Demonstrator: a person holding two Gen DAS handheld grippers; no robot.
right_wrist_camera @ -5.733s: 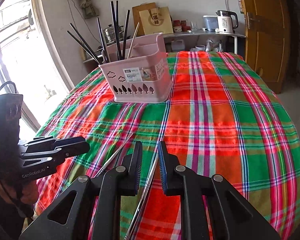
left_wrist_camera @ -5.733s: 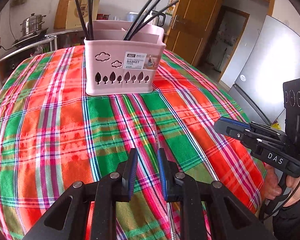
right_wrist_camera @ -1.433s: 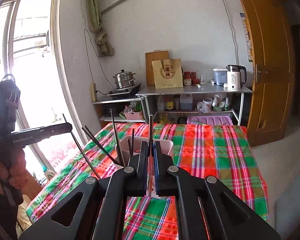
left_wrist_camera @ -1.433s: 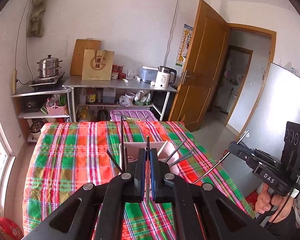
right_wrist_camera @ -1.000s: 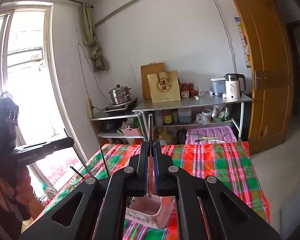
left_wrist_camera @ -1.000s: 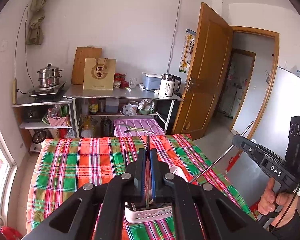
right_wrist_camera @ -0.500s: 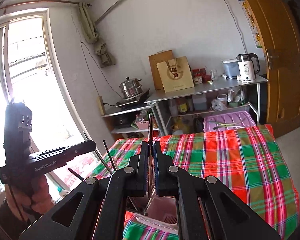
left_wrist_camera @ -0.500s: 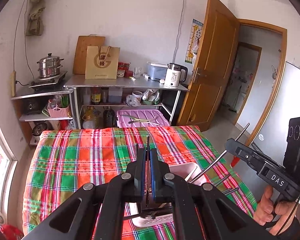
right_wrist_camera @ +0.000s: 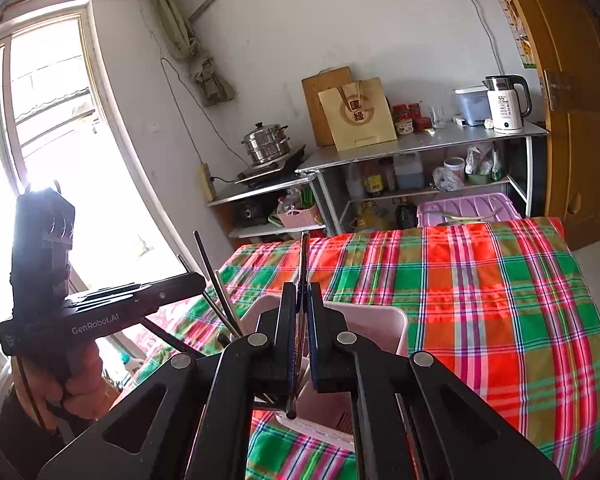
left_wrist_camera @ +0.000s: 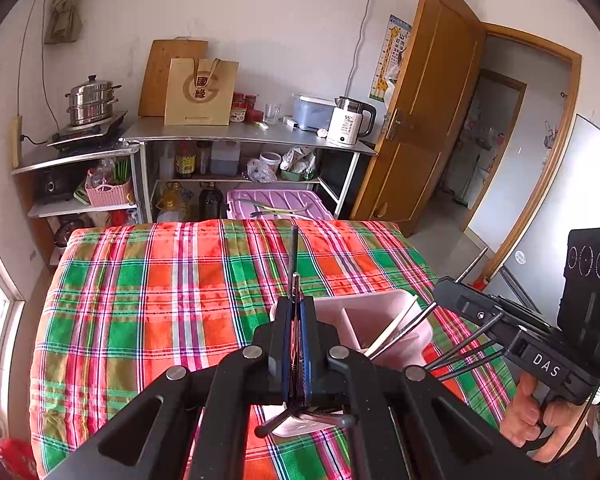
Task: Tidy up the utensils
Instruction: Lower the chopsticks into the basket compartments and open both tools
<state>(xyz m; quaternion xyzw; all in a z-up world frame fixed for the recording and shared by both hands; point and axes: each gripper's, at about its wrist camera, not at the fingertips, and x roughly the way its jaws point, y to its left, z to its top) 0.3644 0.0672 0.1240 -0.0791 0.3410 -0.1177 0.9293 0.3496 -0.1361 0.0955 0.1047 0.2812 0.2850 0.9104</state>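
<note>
The left gripper (left_wrist_camera: 296, 354) has its jaws pinched on a dark chopstick (left_wrist_camera: 293, 258). The stick stands nearly upright between the pads, its long axis running up the picture, upper end above the jaws and lower end down over the pink basket (left_wrist_camera: 374, 312). The right gripper (right_wrist_camera: 299, 344) likewise has its jaws pressed onto a metal chopstick (right_wrist_camera: 303, 256), also close to upright, with its lower tip showing below the pads just above the basket (right_wrist_camera: 384, 316).

The basket sits on the plaid cloth (left_wrist_camera: 148, 288) covering the counter, directly beneath both grippers. Its inside is split by a partition into compartments. In the left wrist view a pale stick (left_wrist_camera: 392, 330) and a metal one lean against the basket's right wall, and several dark sticks (left_wrist_camera: 466, 350) fan out past that wall toward the right gripper (left_wrist_camera: 500, 320). In the right wrist view more dark sticks (right_wrist_camera: 216, 280) lean out of the basket's left side, slanting up and leftward beside the left gripper (right_wrist_camera: 140, 300). Which compartment each stick is in cannot be told, as the grippers hide the basket's middle.

A hand (left_wrist_camera: 540, 420) holds the right gripper to the right of the basket; another hand (right_wrist_camera: 76, 392) holds the left one on the basket's left.
</note>
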